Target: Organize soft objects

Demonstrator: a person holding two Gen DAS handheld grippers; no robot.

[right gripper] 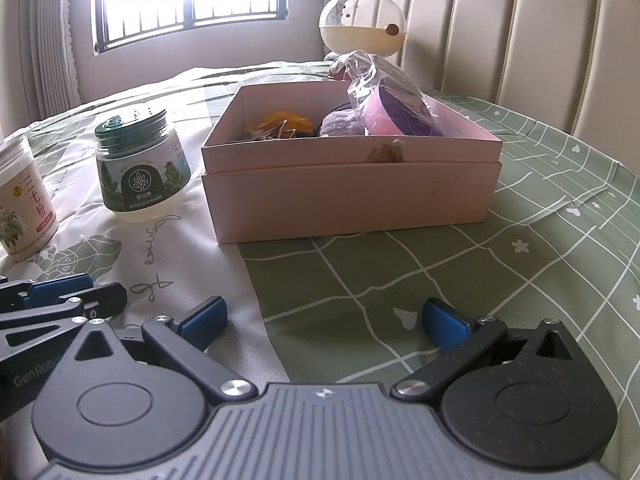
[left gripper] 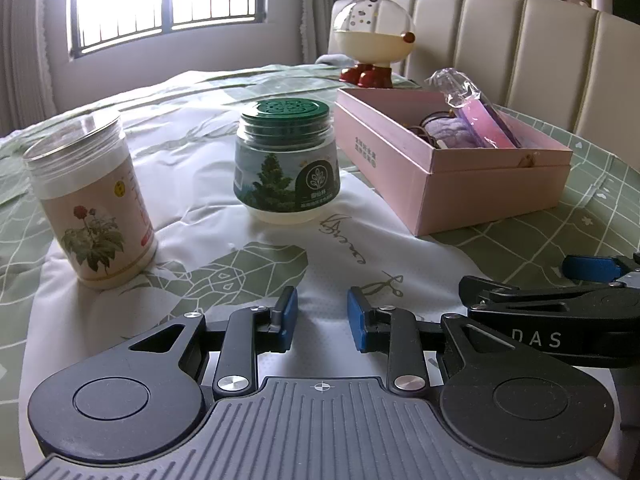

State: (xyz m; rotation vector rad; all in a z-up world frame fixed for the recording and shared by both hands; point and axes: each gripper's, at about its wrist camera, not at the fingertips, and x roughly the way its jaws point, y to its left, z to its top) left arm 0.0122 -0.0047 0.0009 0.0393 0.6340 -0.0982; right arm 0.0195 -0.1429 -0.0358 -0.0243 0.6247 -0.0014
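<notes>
Farthest left of the left gripper (left gripper: pixel 322 316) stands a clear-lidded floral canister (left gripper: pixel 90 200), ahead and well off to that side; straight ahead of the same tongs sits the green-lidded jar (left gripper: pixel 286 162). Those tongs rest low over the patterned cloth (left gripper: pixel 224 92) with their blue pads a narrow gap apart and nothing between them. Just to their right lies the right gripper (right gripper: pixel 323 322), its pads spread wide and likewise empty, the two tools close side by side.

Directly ahead of the right tongs is the pink box (right gripper: pixel 352 200), open at the top. Inside it, from left, lie an orange item (right gripper: pixel 286 120), a lilac plush piece (right gripper: pixel 340 122) and a clear-wrapped pink and purple packet (right gripper: pixel 384 108) that leans up over the far right rim.

Both tools look parked, so the sorting seems either done or not begun; no soft thing lies loose on the cloth. Any next move would likely call for reaching forward into the box, with the packet, sticking out highest, the easiest catch
</notes>
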